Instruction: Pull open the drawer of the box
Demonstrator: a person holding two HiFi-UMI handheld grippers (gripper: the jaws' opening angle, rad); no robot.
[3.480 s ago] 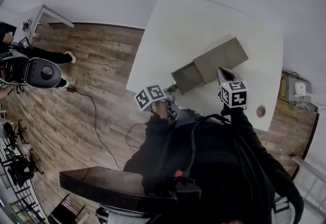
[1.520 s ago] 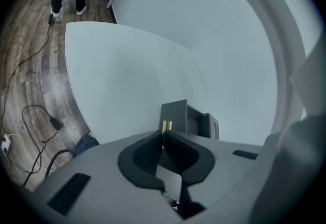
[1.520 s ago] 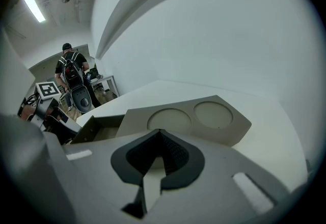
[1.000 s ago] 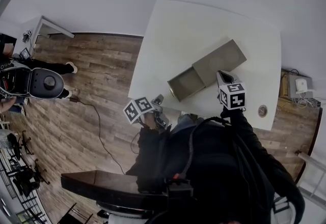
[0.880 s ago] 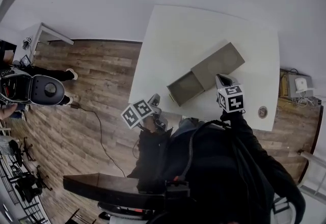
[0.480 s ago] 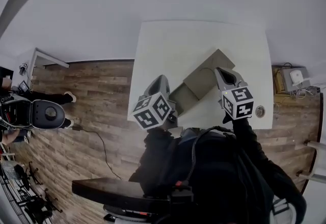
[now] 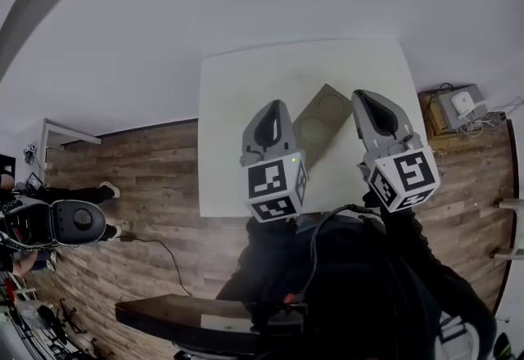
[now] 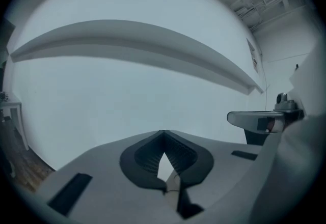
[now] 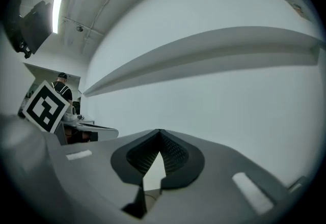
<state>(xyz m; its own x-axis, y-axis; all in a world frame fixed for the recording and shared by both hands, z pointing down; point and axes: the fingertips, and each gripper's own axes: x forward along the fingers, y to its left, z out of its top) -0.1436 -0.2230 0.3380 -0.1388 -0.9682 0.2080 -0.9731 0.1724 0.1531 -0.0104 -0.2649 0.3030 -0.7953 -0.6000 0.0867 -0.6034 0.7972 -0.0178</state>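
I have lifted my left gripper (image 7: 273,123) and right gripper (image 7: 374,114) off the box (image 7: 324,123), which lies between them. Both pairs of jaws are together and empty. The drawer was already out, so the pull looks finished.

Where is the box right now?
In the head view, the box sits on the white table, near the middle of the picture. It peeks out between the left gripper and the right gripper.
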